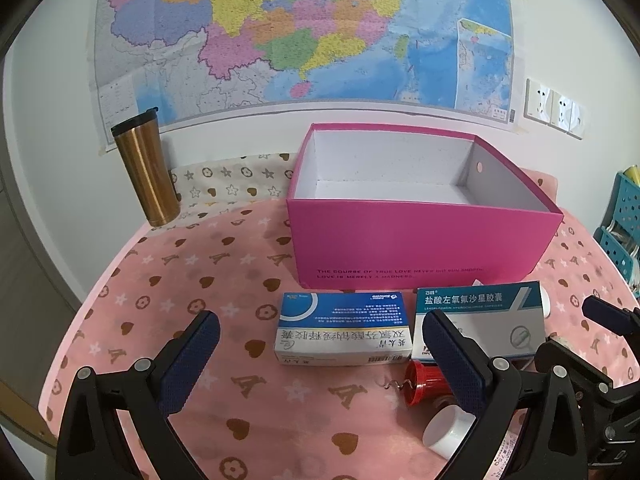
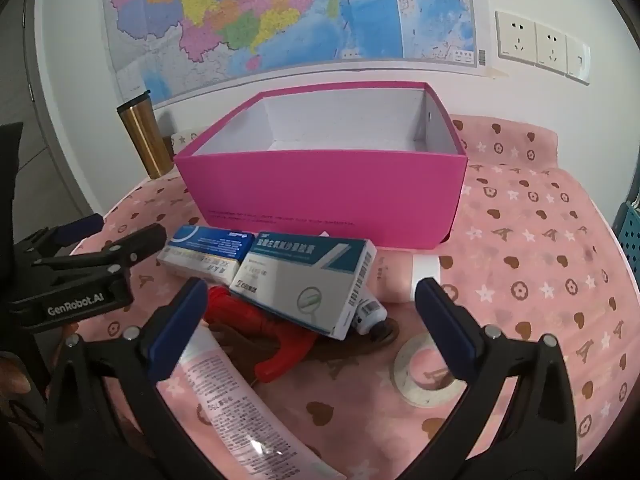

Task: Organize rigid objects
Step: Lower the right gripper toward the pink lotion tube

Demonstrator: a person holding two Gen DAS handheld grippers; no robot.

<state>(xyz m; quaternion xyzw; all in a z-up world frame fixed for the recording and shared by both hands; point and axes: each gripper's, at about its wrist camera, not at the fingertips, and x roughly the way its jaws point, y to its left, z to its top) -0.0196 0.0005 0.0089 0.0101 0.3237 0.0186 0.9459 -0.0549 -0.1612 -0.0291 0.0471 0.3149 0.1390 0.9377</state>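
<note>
An open, empty pink box (image 1: 416, 240) (image 2: 320, 196) stands on the pink cloth. In front of it lie a blue-and-white medicine box (image 1: 344, 330) (image 2: 206, 254) and a teal-and-grey medicine box (image 1: 480, 320) (image 2: 308, 280), which is tilted on top of a red corkscrew (image 2: 256, 320) (image 1: 424, 386) and a small tube (image 2: 370, 312). A pink tube (image 2: 240, 408) with a white cap (image 1: 448, 430) lies nearest. My left gripper (image 1: 320, 364) is open just before the blue-and-white box. My right gripper (image 2: 308, 332) is open over the corkscrew and teal box.
A gold tumbler (image 1: 146, 168) (image 2: 146, 140) stands at the back left by the wall map. A tape ring (image 2: 426, 372) lies on the cloth at the right. A pink-and-white packet (image 2: 404, 276) lies before the box. A teal basket (image 1: 624, 220) is at the far right.
</note>
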